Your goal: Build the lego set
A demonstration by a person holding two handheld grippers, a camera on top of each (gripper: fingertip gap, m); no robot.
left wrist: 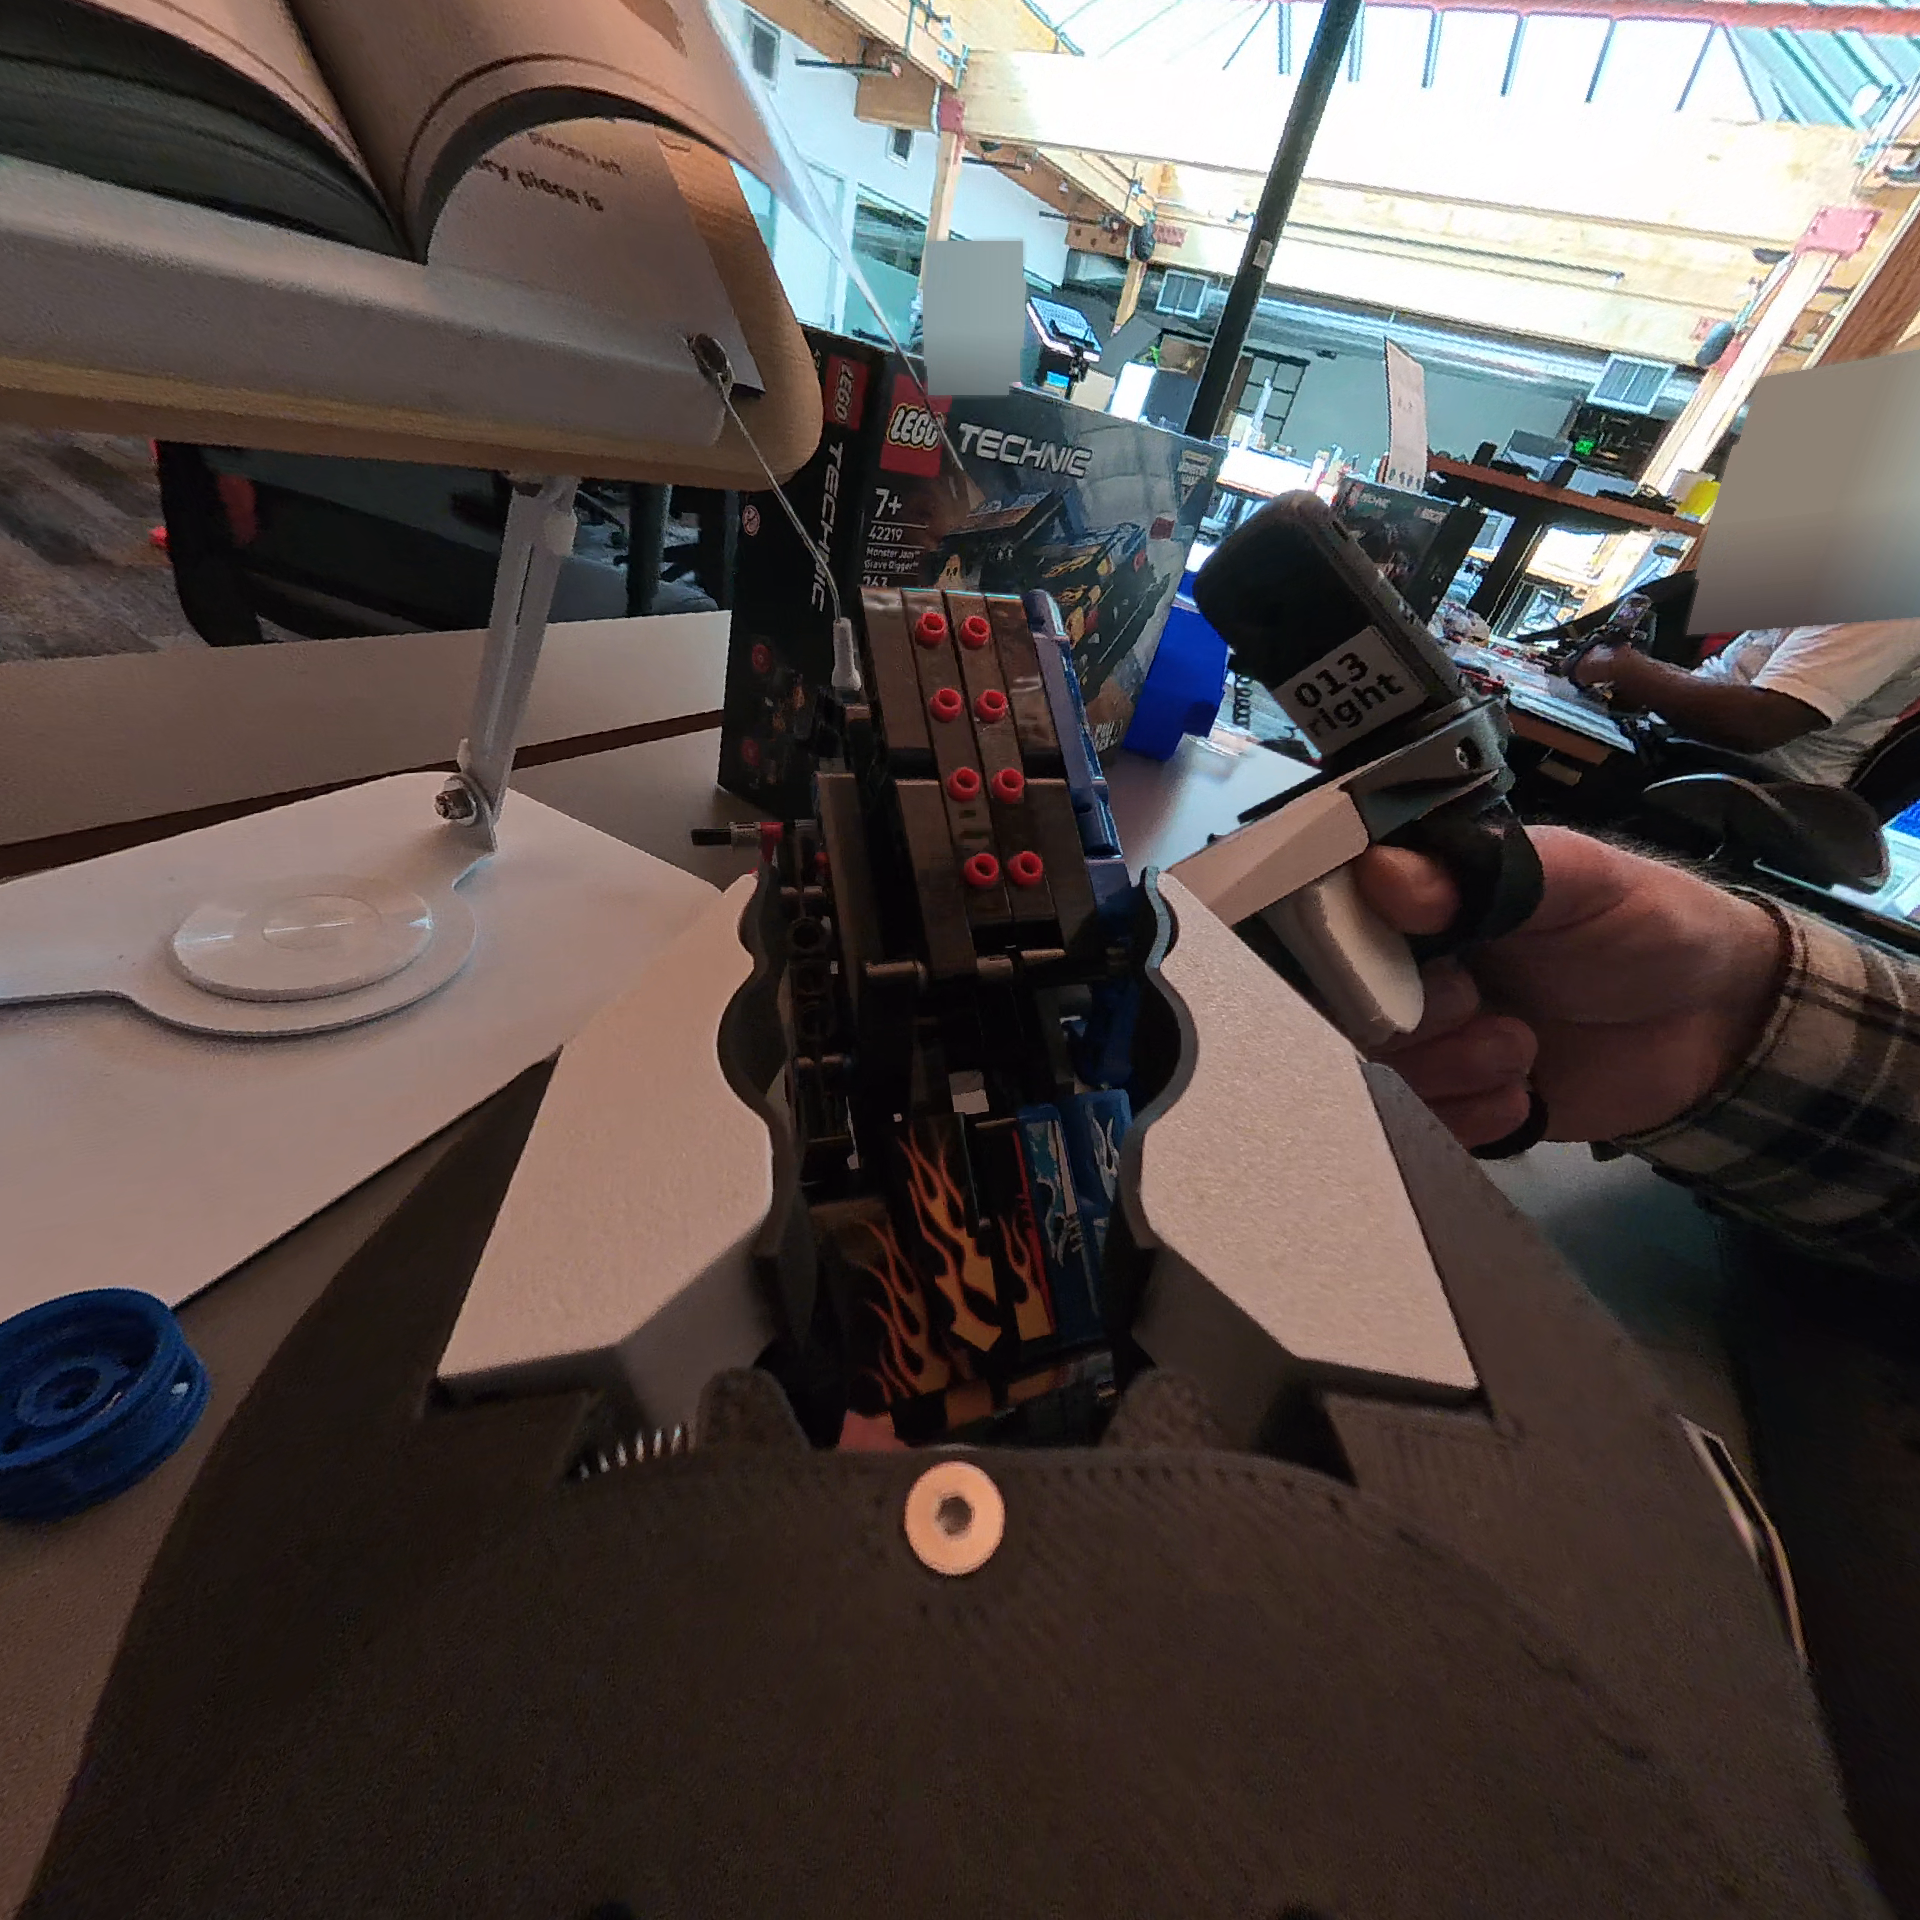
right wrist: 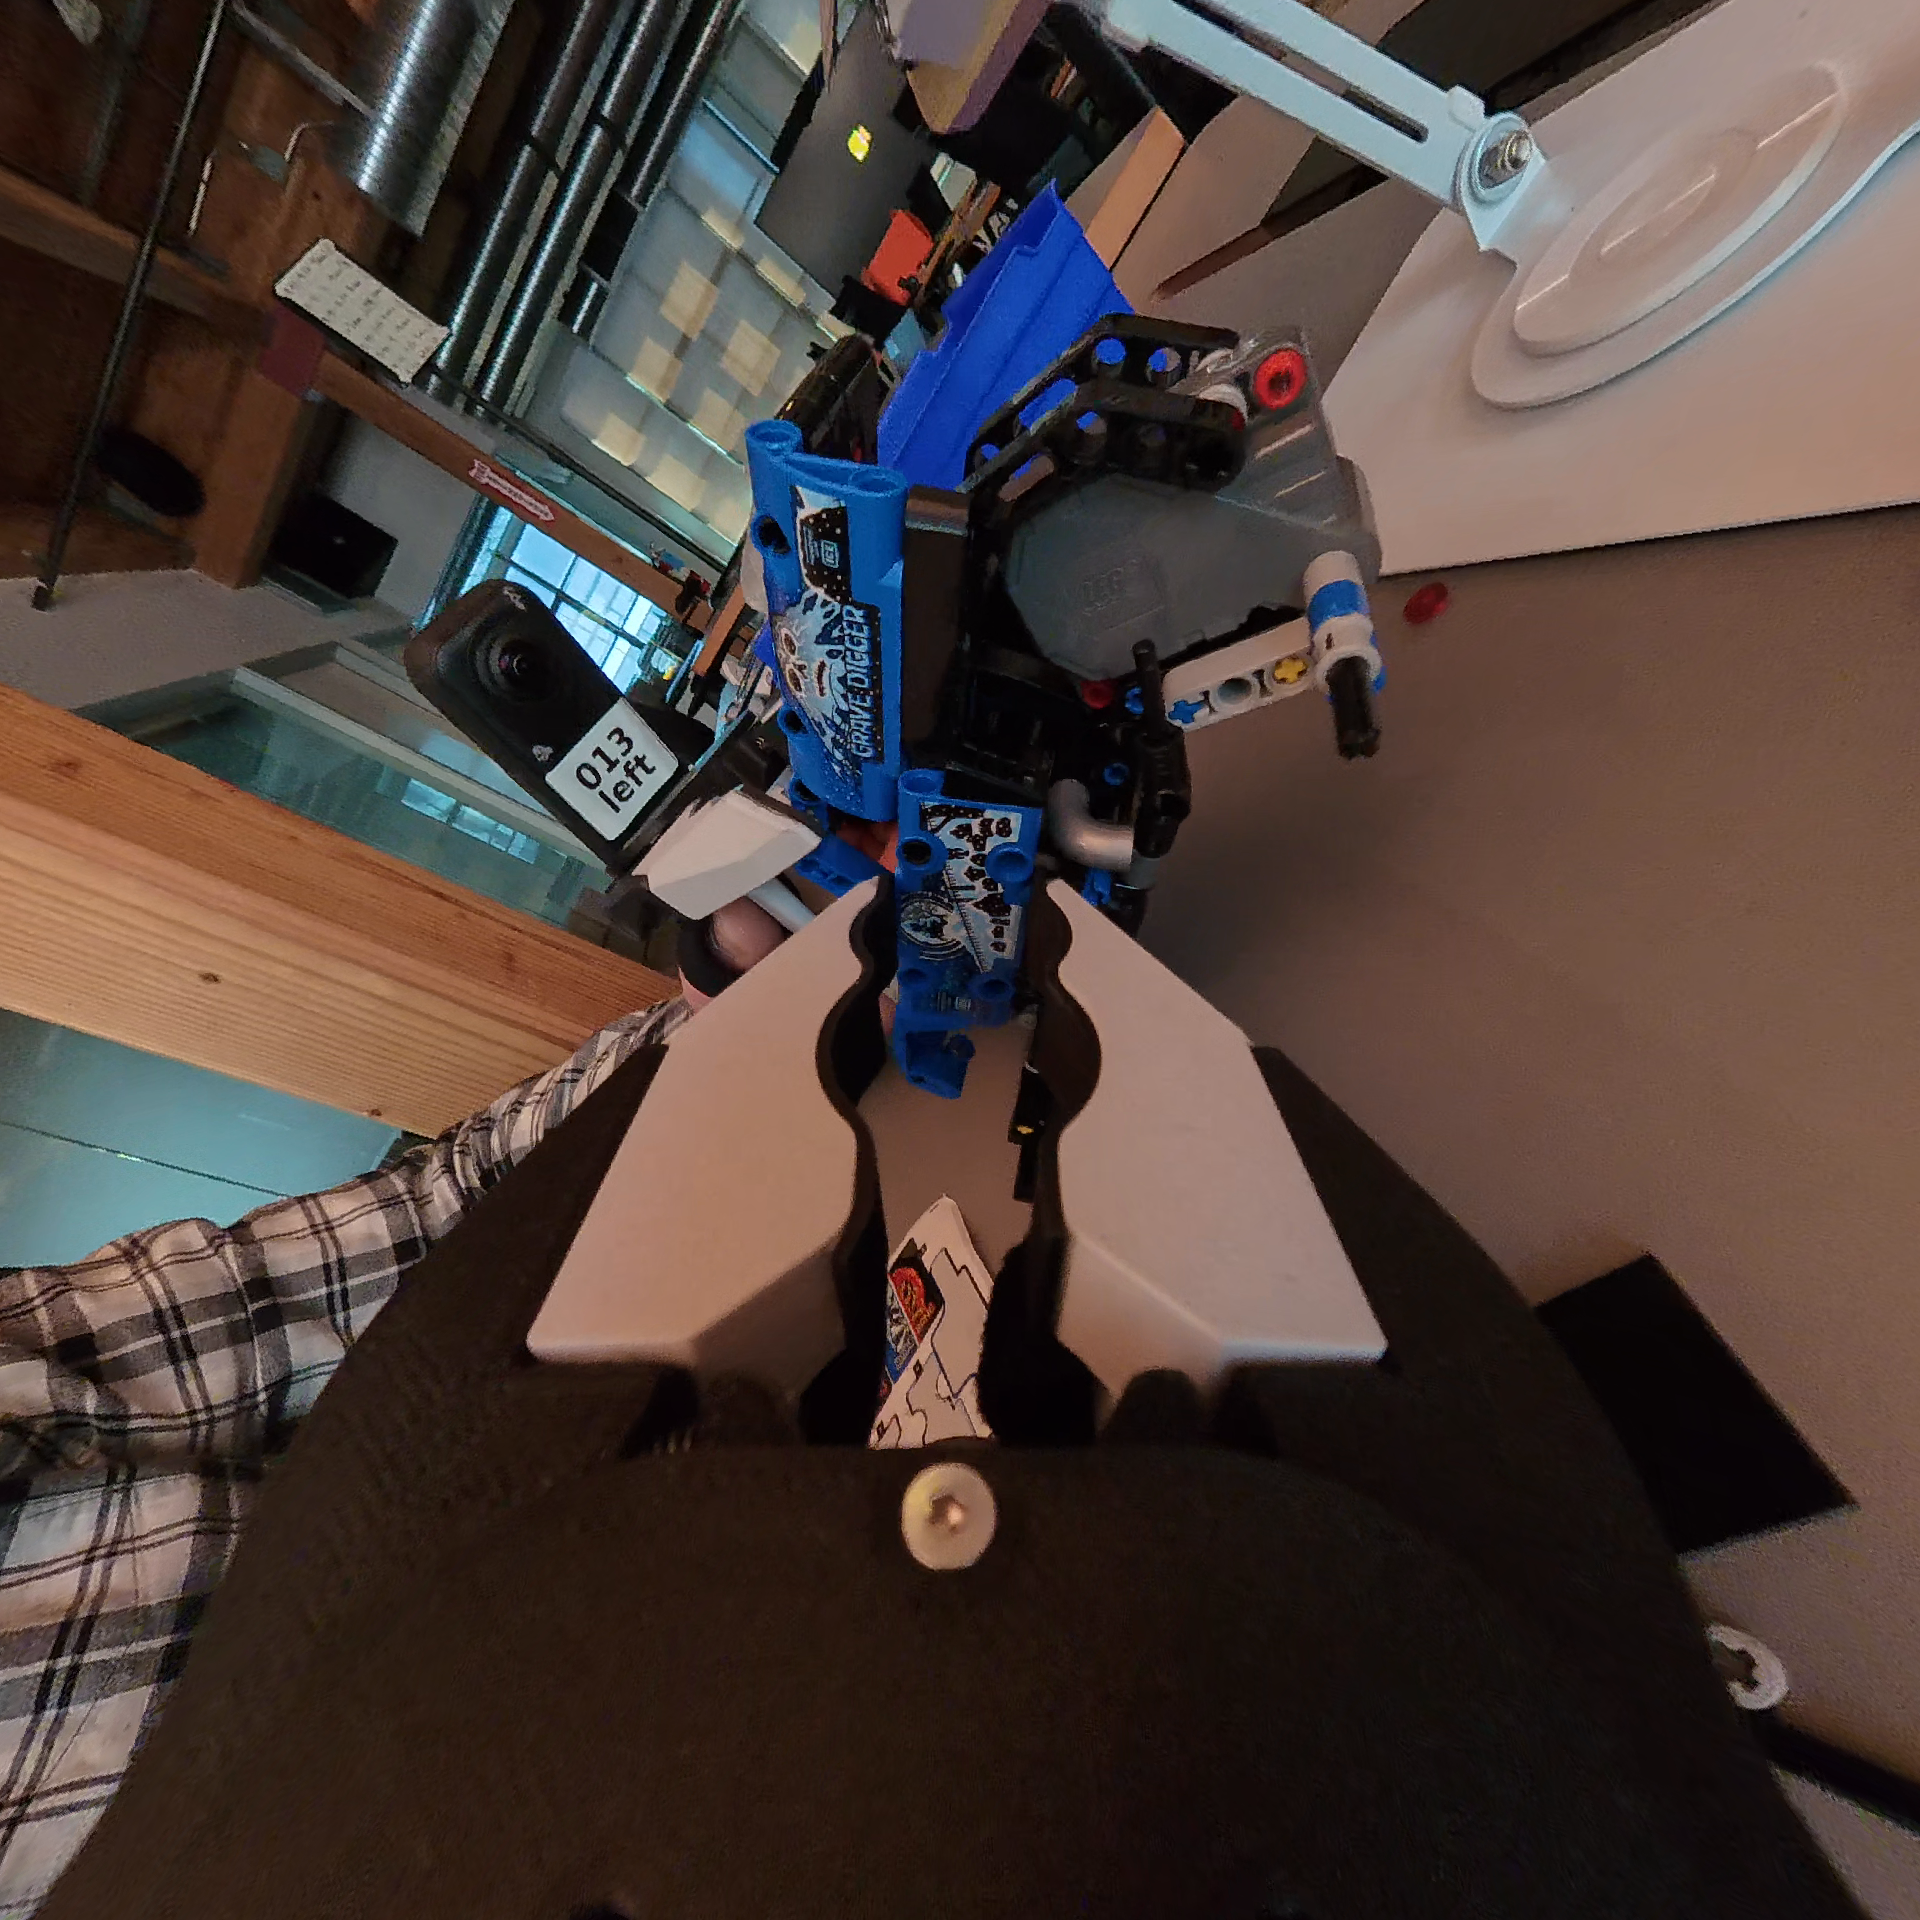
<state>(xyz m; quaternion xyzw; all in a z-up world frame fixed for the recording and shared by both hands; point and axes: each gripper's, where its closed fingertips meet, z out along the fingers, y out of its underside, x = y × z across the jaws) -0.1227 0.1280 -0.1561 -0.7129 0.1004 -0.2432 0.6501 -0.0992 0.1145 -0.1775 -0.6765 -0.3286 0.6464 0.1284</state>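
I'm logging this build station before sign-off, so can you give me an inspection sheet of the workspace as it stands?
Surface: grey table, partly covered by the white stand base.
Job's things: partly built lego truck held off the table by both grippers; blue wheel at the table edge; set box behind.
Clutter: small red piece loose on the table; sticker sheet; open booklet on the stand.
Grippers: left gripper shut on the truck's body; right gripper shut on a blue panel.
Cables: thin wire hanging from the stand.
Surroundings: workshop with wooden beams; a person seated far right.
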